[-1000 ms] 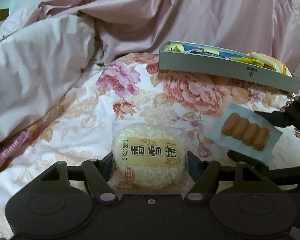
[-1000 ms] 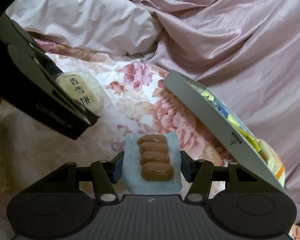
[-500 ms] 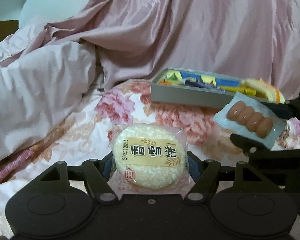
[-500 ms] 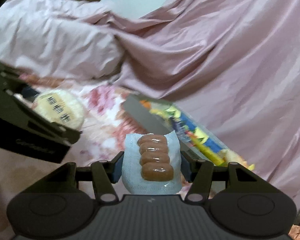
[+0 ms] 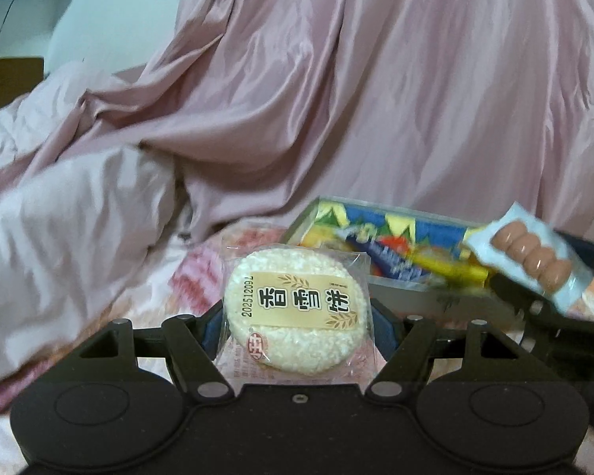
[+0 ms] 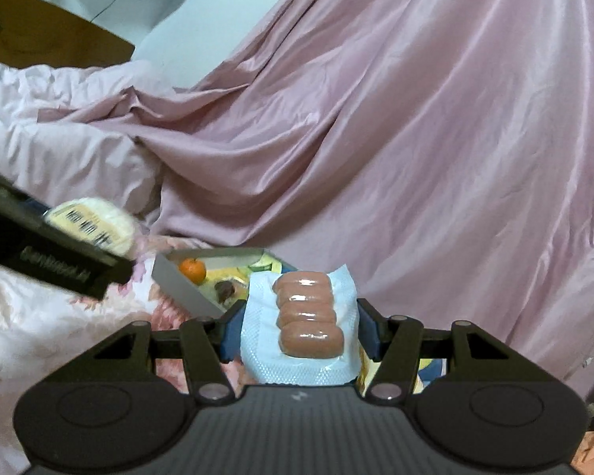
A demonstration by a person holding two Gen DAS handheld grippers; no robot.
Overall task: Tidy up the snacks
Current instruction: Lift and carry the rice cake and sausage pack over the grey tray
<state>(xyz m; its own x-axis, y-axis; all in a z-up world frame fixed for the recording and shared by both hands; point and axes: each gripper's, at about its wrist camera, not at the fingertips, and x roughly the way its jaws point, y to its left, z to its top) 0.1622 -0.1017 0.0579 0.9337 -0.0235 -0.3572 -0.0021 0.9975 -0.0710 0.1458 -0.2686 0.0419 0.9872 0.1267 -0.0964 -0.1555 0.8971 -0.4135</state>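
Between your left fingers sits a rice cracker with a rough, pebbled surface, sealed in clear, crinkly film under a matt paper-like label. Between your right fingers the sausage pack shows glossy, wet-looking links on dimpled pale-blue plastic. Ahead of them lies a grey box — matt, smooth walls. Beyond it hangs pink cloth — satiny, with a soft sheen. Your gripper bodies are matt black plastic.

- A shiny pink satin sheet hangs in big folds behind.
- A pale pink crumpled quilt lies at left.
- A floral pink bedcover is below.
- A light blue wall and a brown wooden board stand far back.
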